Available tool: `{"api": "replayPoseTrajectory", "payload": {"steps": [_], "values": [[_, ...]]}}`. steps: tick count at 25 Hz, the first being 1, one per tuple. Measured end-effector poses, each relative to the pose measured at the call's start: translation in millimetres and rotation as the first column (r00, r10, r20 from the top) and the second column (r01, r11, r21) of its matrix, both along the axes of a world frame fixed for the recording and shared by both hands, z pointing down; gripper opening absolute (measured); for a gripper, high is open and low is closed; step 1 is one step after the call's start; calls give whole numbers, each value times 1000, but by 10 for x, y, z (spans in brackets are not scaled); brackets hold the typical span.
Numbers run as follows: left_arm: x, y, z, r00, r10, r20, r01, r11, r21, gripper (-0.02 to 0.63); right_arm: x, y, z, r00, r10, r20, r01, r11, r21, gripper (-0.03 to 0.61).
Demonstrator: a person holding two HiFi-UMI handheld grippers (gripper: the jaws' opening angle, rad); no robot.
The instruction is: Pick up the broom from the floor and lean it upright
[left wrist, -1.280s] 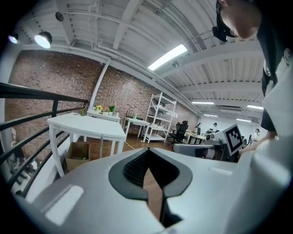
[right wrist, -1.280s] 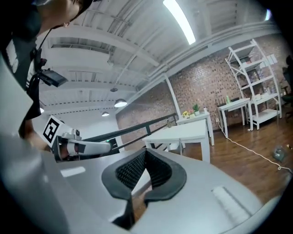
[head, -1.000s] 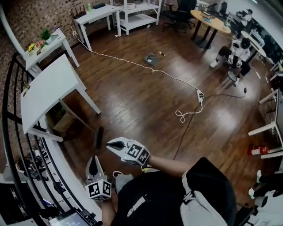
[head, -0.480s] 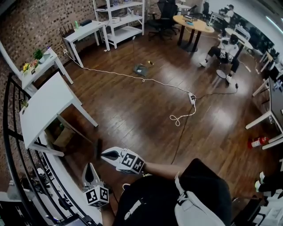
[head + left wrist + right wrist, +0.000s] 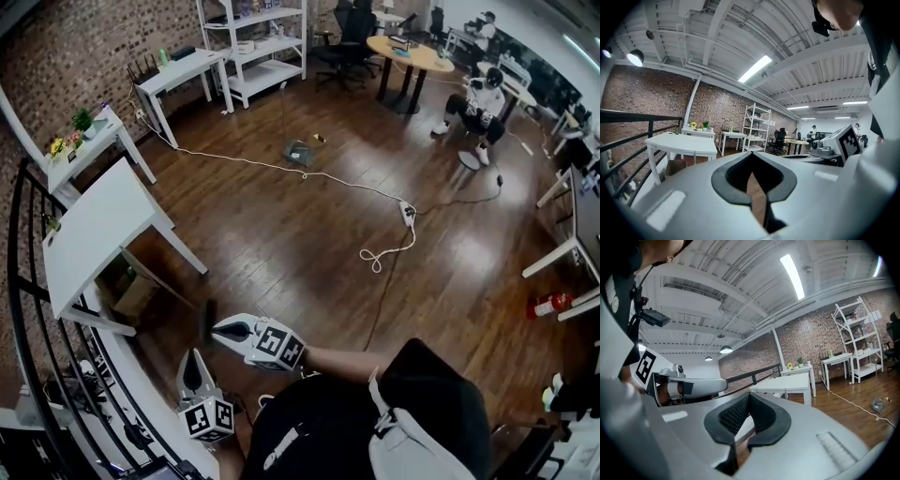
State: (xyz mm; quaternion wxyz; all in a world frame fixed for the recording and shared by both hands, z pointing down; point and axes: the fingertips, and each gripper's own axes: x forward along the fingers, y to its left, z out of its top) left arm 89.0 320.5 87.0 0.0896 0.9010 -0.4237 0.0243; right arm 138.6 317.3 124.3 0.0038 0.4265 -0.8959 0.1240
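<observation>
The broom lies low on the wooden floor by the white table; its dark head (image 5: 207, 320) is just ahead of my grippers and its thin handle (image 5: 157, 274) runs back-left under the table. My right gripper (image 5: 218, 329) is shut and empty, its tip close beside the broom head. My left gripper (image 5: 194, 357) is nearer the person, also shut and empty. The left gripper view shows its jaws (image 5: 758, 201) closed with floor beyond. The right gripper view shows its jaws (image 5: 740, 439) closed. No broom shows in either gripper view.
A white table (image 5: 94, 225) and a black railing (image 5: 33, 309) stand at the left, with a cardboard box (image 5: 131, 291) under the table. A white cable (image 5: 375, 255) with a power strip (image 5: 408, 214) crosses the floor. A dustpan (image 5: 298, 150) stands farther off. A fire extinguisher (image 5: 547, 303) lies at the right.
The head view has swung a little, so the room sits differently in the frame. Both grippers have come up slightly and stay shut and empty beside the broom head.
</observation>
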Motion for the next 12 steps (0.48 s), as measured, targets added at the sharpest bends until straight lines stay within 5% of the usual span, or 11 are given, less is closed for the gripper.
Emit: {"api": "replayPoseTrajectory", "payload": {"steps": [12], "values": [[200, -14, -23, 1000, 4, 8, -4, 1000, 21, 17, 162, 8, -12, 1000, -12, -3, 12, 1000, 22, 3]]}}
